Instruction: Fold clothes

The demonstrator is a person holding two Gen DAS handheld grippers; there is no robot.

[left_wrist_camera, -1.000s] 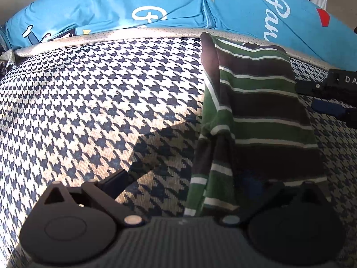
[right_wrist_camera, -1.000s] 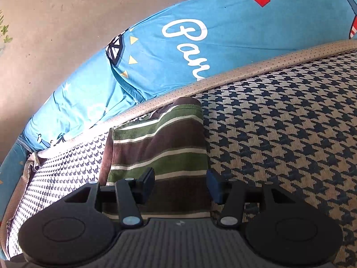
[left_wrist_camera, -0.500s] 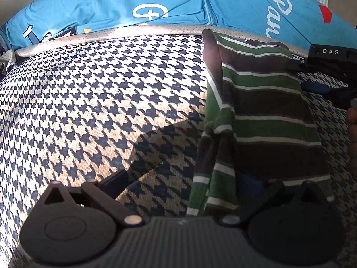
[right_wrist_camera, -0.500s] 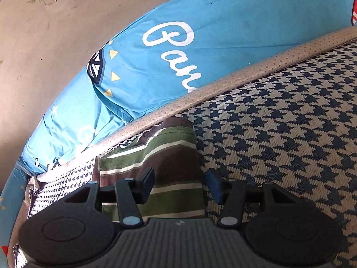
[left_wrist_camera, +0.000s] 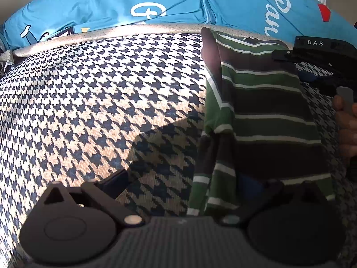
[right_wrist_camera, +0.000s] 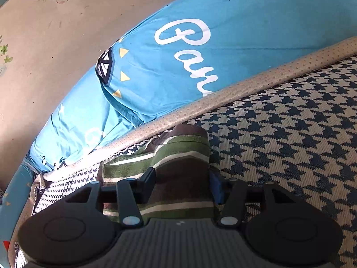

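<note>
Right hand-held gripper (right_wrist_camera: pixel 181 182) has advanced over the striped garment (right_wrist_camera: pixel 178 178) near the mattress (right_wrist_camera: pixel 290 138) edge, jaws apart, astride a fold. Left hand-held gripper (left_wrist_camera: pixel 185 178) wide, unmoved.

Left gripper (left_wrist_camera: pixel 189 183) right finger hidden under striped garment (left_wrist_camera: pixel 267 102).

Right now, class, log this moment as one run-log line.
step: folding | item: striped shirt on houndstooth mattress | left claw: open, at near edge | right claw: open, astride far corner
</note>
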